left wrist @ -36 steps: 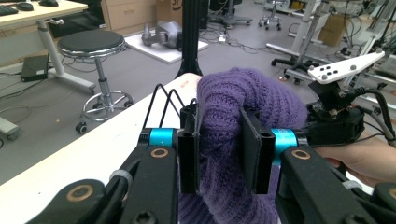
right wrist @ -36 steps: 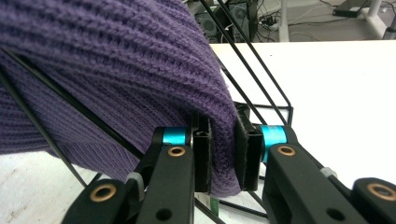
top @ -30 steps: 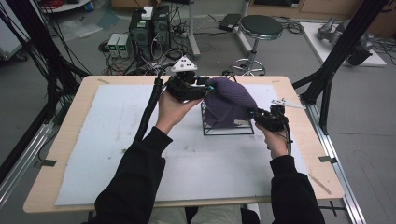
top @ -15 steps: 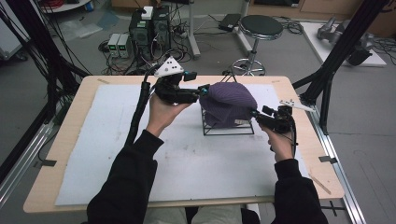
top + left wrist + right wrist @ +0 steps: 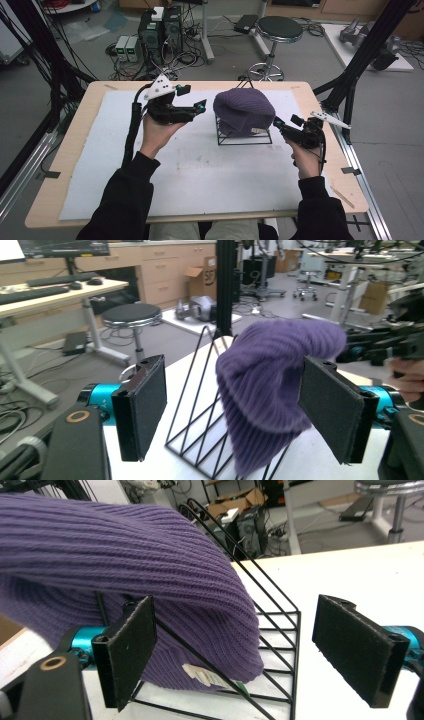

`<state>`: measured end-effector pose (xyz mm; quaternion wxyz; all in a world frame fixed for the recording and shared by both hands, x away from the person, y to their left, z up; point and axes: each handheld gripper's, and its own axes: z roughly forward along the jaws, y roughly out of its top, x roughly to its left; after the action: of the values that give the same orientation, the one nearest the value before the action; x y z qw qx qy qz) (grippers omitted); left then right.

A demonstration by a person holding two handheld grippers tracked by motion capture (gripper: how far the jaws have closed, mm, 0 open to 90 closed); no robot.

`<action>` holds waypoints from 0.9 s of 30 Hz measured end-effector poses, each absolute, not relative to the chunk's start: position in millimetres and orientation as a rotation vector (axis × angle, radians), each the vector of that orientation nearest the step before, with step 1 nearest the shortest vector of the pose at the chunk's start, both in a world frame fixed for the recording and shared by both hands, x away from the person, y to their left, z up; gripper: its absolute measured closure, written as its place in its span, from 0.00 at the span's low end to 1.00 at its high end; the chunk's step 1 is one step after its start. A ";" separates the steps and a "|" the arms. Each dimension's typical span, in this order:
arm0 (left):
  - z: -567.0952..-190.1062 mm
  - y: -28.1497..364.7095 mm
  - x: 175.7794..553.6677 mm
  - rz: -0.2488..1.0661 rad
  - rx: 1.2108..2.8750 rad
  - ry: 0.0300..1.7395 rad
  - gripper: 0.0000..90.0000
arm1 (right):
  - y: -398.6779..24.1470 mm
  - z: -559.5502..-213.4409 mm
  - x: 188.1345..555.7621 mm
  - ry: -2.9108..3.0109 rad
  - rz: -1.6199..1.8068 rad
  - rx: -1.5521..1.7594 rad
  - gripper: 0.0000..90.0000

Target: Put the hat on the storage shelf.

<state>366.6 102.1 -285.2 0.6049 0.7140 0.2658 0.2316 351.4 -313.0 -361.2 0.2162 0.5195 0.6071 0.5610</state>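
Observation:
A purple knitted beanie [image 5: 244,111] is draped over a black wire rack [image 5: 244,137] in the middle of the white mat. In the left gripper view the beanie [image 5: 274,385] hangs over the rack [image 5: 200,425]. My left gripper [image 5: 202,106] is off to the left of the hat, apart from it; its jaws have just been opening and hold nothing. My right gripper [image 5: 276,124] is at the rack's right side, its jaws also just opened, nothing pressed between them. The right gripper view has the beanie [image 5: 125,565] and the rack [image 5: 280,645] close ahead.
The white mat [image 5: 200,170] covers a wooden table [image 5: 70,150]. Black frame posts [image 5: 360,65] rise at the right rear. A stool [image 5: 278,30], cables and electronics boxes [image 5: 160,25] are on the floor behind the table.
Both grippers have let go of the beanie and opened. The left one drew away to the left; the right one backed off a little to the right. The hat now rests on the rack.

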 end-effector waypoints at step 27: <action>-346.2 179.4 320.4 0.688 1.529 0.813 0.22 | -326.4 -389.5 316.3 1.597 1.380 1.447 0.12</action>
<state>320.4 179.4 -346.2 0.5967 0.6585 0.3501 0.2962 316.3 -326.4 -389.5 0.2871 0.5416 0.5978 0.5167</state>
